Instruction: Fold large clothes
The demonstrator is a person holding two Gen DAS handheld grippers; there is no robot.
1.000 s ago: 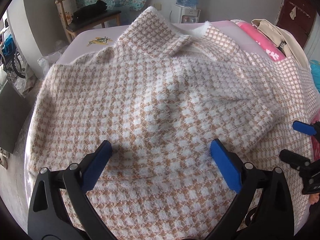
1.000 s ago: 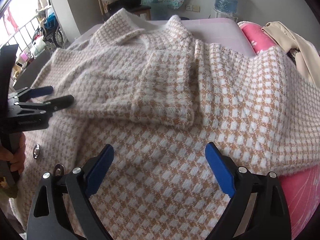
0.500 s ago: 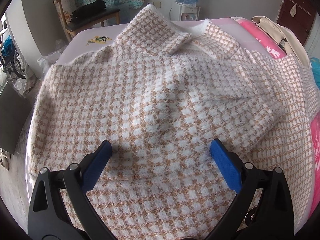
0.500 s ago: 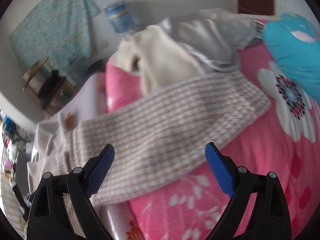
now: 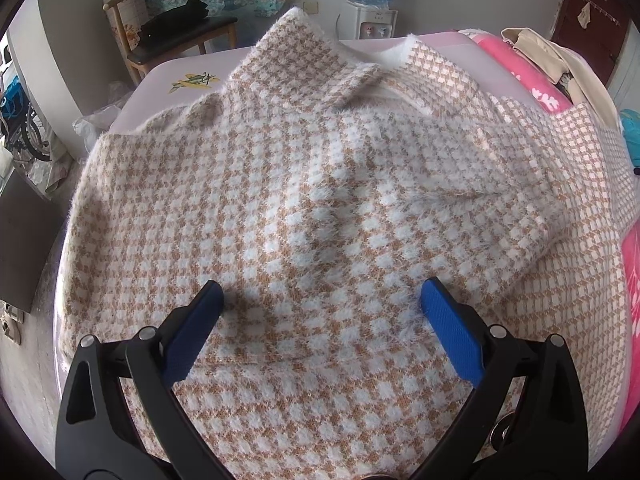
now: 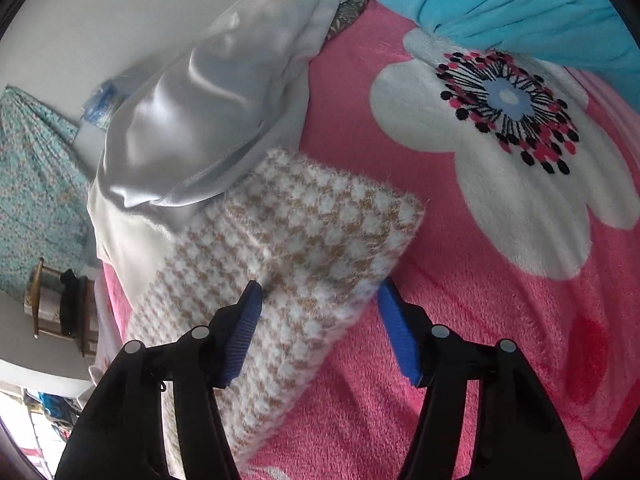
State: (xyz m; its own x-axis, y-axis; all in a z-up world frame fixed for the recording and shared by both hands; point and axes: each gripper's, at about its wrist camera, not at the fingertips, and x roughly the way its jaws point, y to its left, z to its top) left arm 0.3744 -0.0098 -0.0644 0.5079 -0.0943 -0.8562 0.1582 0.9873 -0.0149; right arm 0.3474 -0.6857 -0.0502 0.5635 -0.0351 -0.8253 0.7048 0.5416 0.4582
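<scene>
A fuzzy tan-and-white checked coat [image 5: 320,180] lies spread on the bed, collar at the far side, one sleeve folded across its body. My left gripper [image 5: 322,300] stands open, its blue pads [image 5: 200,320] resting down on the coat's lower body. In the right wrist view the coat's other sleeve [image 6: 320,232] stretches over a pink flowered blanket [image 6: 500,320]. My right gripper [image 6: 320,292] straddles the cuff end and its jaws are closing: the left pad digs into the top of the sleeve, the right pad stands at its edge. The fabric is not pinched.
A silvery-cream garment [image 6: 192,120] lies against the sleeve's far side, with a turquoise cushion [image 6: 520,0] beyond it. Past the bed's lilac sheet [image 5: 168,80] stand a wooden chair [image 5: 172,32] and a water dispenser [image 5: 372,8]. The bed edge drops off at left.
My right gripper swung away from the coat's body out to the sleeve on the pink blanket, rolled, and narrowed its jaws around the cuff. It left the left wrist view. The left gripper stayed put.
</scene>
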